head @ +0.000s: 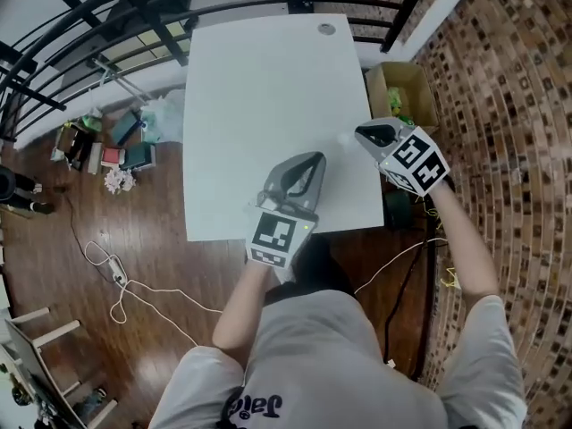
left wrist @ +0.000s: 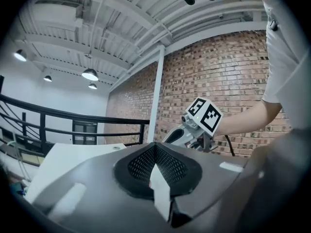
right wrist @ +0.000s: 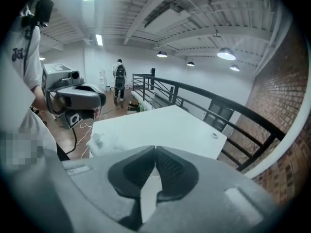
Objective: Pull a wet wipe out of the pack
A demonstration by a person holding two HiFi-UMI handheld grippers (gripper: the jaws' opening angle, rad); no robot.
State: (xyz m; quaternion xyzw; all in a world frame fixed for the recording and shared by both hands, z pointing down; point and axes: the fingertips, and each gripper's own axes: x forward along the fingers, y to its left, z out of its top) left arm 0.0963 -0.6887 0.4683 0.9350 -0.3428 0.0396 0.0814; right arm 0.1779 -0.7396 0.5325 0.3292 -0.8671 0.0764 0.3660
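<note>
Table beside a railing, both grippers over its near edge.

The table [head: 268,88] stands with the railing [head: 98,16] behind it and to its left, and a wall [head: 500,79] to its right. A small round fitting [head: 326,29] sits on the table's far right corner. The left gripper [head: 311,161] is above the near edge, and the right gripper [head: 362,133] is to its right, by the table's right edge. A small crumpled thing [head: 343,138] lies on the table between their tips. A box [head: 404,92] stands on the floor between table and wall. Clutter [head: 116,146] lies on the floor left of the table, and a cable [head: 121,284] lies nearer, off the near left corner.
</note>
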